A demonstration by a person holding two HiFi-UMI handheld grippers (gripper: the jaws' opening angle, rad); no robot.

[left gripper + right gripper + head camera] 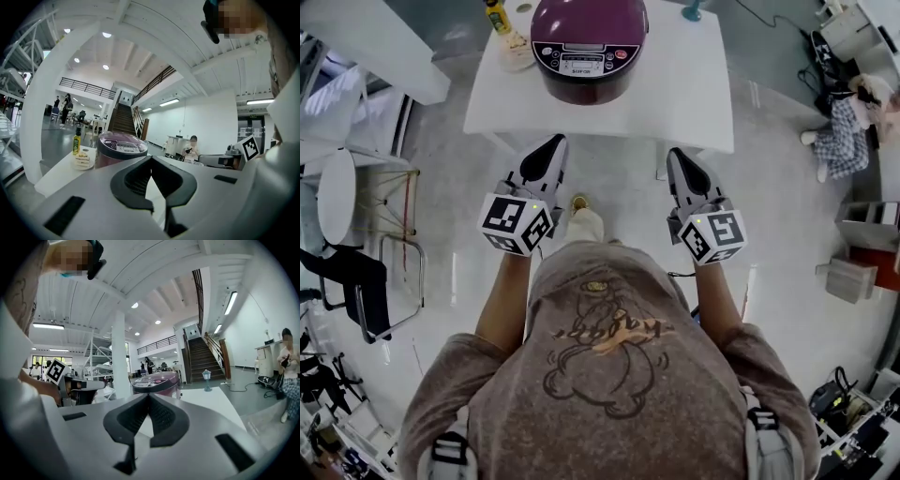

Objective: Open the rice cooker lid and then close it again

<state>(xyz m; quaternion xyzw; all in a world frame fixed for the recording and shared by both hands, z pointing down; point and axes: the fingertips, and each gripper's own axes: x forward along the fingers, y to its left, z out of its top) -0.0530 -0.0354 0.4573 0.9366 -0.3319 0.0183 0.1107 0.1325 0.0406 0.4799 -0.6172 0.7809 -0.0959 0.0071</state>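
Note:
A purple rice cooker [589,47] with its lid down stands at the far middle of a white table [694,94]. Its control panel faces me. Both grippers hang in front of the table's near edge, short of the cooker. My left gripper [553,141] has its fingertips together with nothing between them, and my right gripper [677,153] is shut and empty too. In the left gripper view the cooker [121,147] shows beyond the closed left gripper [151,158], slightly to the left. In the right gripper view the cooker [157,382] sits straight ahead over the closed right gripper [149,395].
A yellow bottle [497,17] and a plate of food [516,52] sit left of the cooker. A small blue lamp [692,11] stands at the table's far right. A person [848,122] sits to the right, and a black chair [356,281] stands on the left.

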